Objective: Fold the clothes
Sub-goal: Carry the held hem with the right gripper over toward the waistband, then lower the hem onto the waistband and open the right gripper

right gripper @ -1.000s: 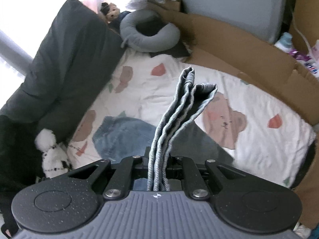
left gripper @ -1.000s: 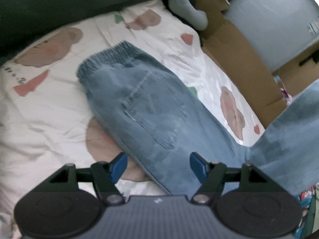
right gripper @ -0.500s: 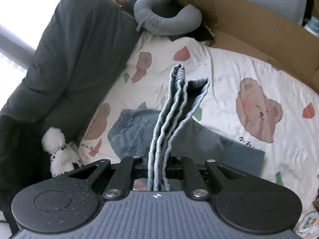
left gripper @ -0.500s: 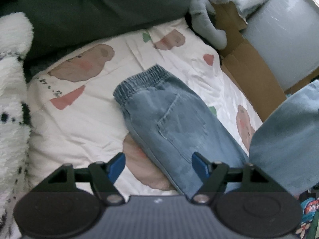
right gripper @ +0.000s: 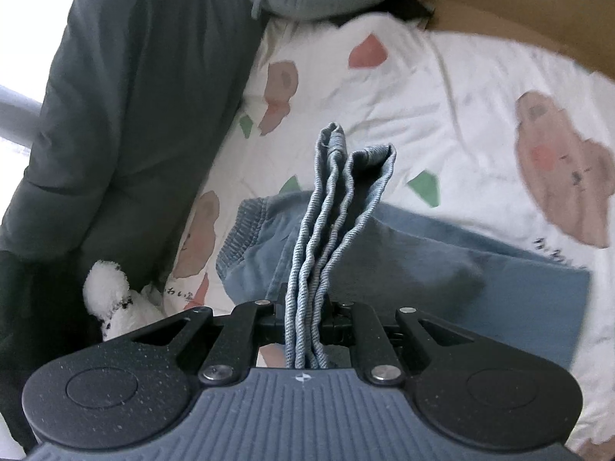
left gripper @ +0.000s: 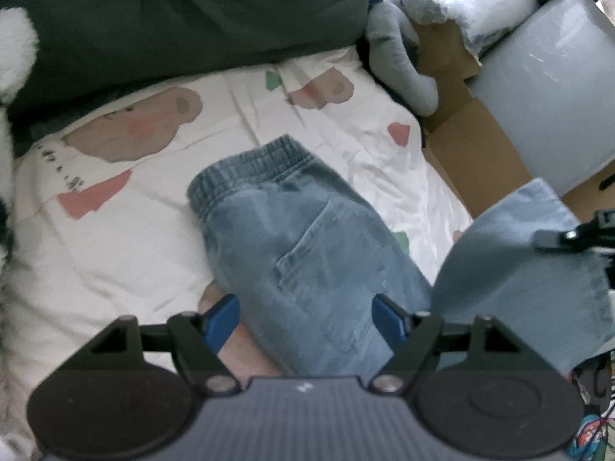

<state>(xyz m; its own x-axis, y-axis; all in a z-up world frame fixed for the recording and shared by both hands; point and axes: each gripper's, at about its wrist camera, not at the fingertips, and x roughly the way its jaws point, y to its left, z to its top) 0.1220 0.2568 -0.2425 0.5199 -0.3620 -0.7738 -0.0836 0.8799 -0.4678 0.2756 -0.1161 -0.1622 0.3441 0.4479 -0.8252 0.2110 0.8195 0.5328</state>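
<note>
Jeans (left gripper: 307, 238) mid-fold on bed (right gripper: 480, 88); our right gripper (right gripper: 307, 315) fingers clamp bunched hems (right gripper: 346, 176); left gripper (left gripper: 305, 317) fingers spread, empty; fold unfinished.

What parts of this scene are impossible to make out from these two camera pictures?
- Jeans, left wrist view: the legs' lower stretch is hidden behind the left gripper body.
- Jeans hems, right wrist view: the clamped part is hidden between the right gripper fingers.
- White plush toy, right wrist view: mostly hidden behind the gripper.
- Bedsheet lettering: blurred.
</note>
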